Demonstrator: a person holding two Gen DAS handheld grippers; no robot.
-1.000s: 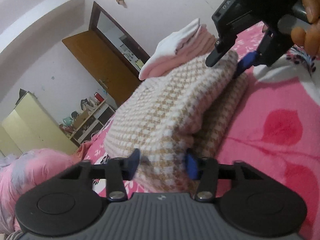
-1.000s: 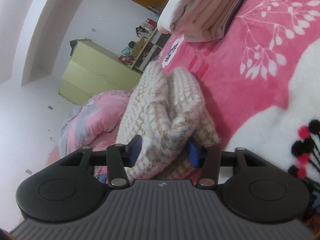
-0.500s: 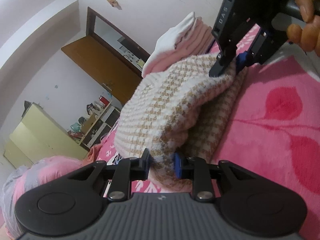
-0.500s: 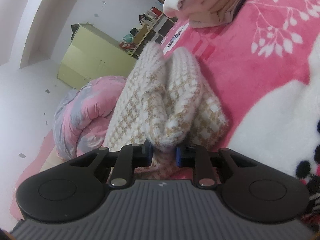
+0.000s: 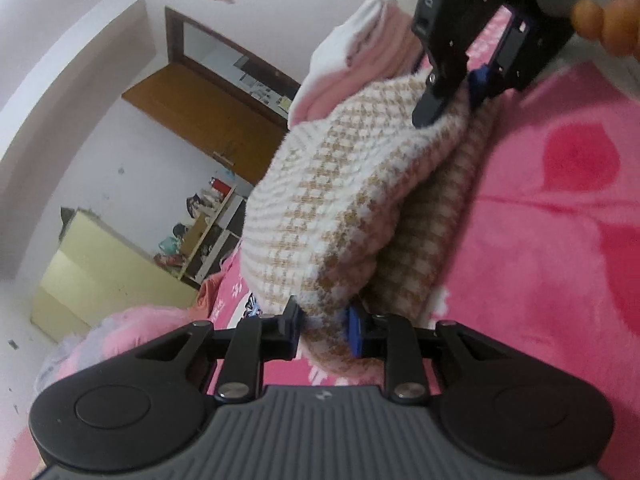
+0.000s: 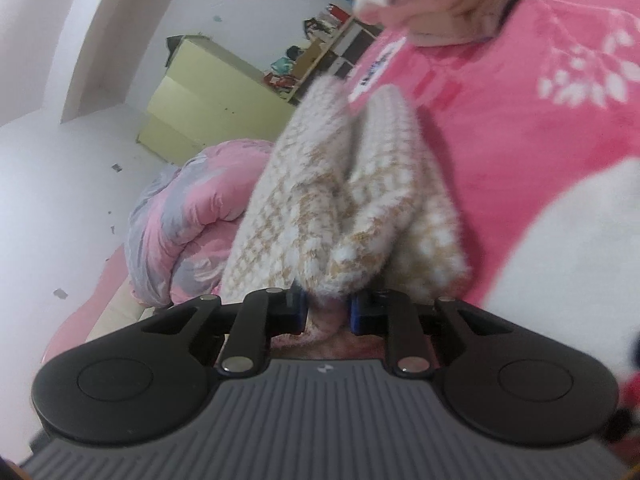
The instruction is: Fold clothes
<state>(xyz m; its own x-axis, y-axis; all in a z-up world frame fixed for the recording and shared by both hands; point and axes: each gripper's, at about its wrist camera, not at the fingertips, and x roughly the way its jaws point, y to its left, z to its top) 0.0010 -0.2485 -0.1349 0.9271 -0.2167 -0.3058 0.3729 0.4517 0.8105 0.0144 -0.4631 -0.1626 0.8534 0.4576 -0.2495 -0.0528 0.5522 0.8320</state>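
Left wrist view: left gripper [image 5: 323, 330] clenched on near edge of knit garment [image 5: 340, 200], w/ blue pads pressing the fabric from both sides. Garment is thick, fuzzy, beige-and-white houndstooth knit, folded over into a rounded, pillow-like bundle w/ a second layer underneath. It lies on pink plush blanket [image 5: 560, 240], soft nap, darker pink leaf shapes. Right gripper [image 5: 460, 88], black w/ blue pad, grips far end of same garment; person's fingers [image 5: 608, 20] wrap its handle at top right. Behind garment: folded stack of pale pink and white clothes [image 5: 360, 52], smooth fabric, flat layers. Background: brown wooden door [image 5: 208, 120], yellow-green cabinet [image 5: 100, 272], open shelf unit w/ clutter.

Right wrist view: right gripper [image 6: 326, 312] clamped on a bunched end of the knit garment [image 6: 320, 200]; fabric puckers into two puffy lobes ahead of the pads. Garment rests on blanket [image 6: 520, 140], here w/ white branch print and a large white patch. Crumpled pink-grey quilt [image 6: 180, 216] at left, puffy. Folded stack [image 6: 440, 0] at top, blurred.
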